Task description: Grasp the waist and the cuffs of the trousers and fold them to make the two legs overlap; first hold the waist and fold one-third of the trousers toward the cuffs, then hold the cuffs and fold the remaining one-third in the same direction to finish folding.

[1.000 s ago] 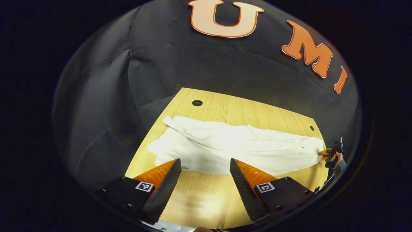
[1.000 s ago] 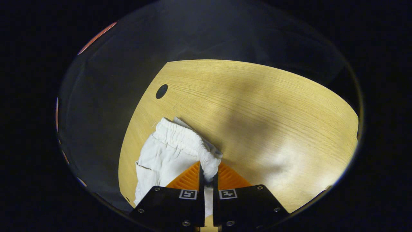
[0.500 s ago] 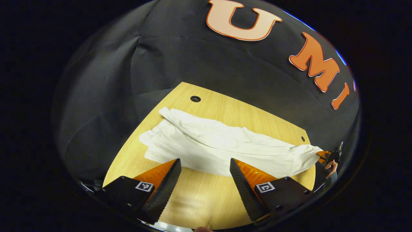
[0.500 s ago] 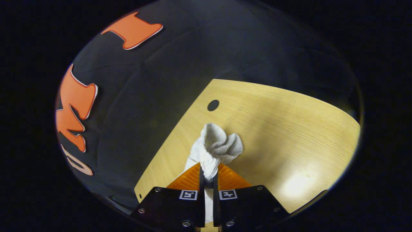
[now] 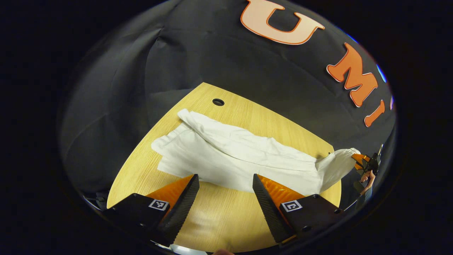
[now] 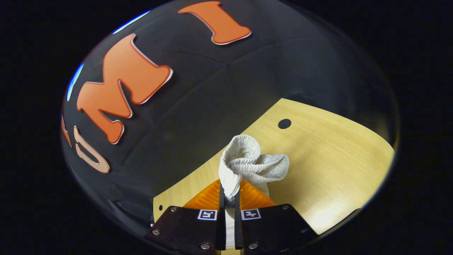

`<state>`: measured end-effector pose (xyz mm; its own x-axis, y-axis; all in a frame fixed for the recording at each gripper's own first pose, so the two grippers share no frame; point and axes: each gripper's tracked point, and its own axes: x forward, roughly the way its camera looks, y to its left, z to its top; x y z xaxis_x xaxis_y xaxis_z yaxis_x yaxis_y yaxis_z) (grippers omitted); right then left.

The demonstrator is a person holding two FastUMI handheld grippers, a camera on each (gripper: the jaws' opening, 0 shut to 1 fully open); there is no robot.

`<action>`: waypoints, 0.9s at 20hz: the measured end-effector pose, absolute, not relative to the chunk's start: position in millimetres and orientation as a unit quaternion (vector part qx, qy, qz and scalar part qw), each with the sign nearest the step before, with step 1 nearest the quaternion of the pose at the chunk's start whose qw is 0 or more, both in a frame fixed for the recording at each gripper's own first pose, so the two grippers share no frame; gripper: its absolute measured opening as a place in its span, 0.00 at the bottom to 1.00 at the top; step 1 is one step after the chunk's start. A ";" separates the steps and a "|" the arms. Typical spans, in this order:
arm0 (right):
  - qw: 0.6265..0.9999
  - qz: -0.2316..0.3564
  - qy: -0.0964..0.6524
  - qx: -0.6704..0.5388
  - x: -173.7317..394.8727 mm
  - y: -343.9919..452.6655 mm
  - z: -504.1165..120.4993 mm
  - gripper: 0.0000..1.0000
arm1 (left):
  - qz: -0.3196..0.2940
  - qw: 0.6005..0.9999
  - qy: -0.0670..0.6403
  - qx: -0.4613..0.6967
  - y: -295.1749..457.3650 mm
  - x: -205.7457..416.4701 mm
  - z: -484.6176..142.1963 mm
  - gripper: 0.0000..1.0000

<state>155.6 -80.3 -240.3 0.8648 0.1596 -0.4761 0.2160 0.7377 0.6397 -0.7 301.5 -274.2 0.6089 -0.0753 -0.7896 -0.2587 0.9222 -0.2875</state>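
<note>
While right hand-held gripper (image 6: 227,194) pinches lifted waist (image 6: 247,163) | left hand-held gripper (image 5: 225,189) gapes empty near cuffs (image 5: 170,150) | risk: one-sided pull skews trousers (image 5: 233,156) on tabletop (image 5: 219,219).

We see white trousers (image 5: 233,156) stretched across the wooden surface (image 5: 219,216), our left claw (image 5: 225,184) spread wide above the near edge. At far right, the other claw (image 5: 359,160) lifts the waist end.
</note>
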 end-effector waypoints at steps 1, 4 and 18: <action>0.898 -0.004 0.258 0.355 156.8 -75.4 -240.3 0.10 | 0.053 0.875 0.441 -0.194 301.5 -1.2 -277.3 1.00; 0.908 0.024 0.257 0.329 161.6 -64.1 -242.3 0.10 | 0.052 0.867 0.450 -0.207 305.9 0.0 -286.6 1.00; 0.913 0.127 0.330 0.203 164.3 -65.4 -235.5 0.10 | 0.057 0.833 0.464 -0.297 338.8 -13.2 -322.4 1.00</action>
<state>164.3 -65.4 -235.5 0.7505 0.3656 -0.5505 -0.0983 0.8855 0.4540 -13.2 338.8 -322.4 0.5639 -0.1805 -0.8059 -0.3695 0.8176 -0.4416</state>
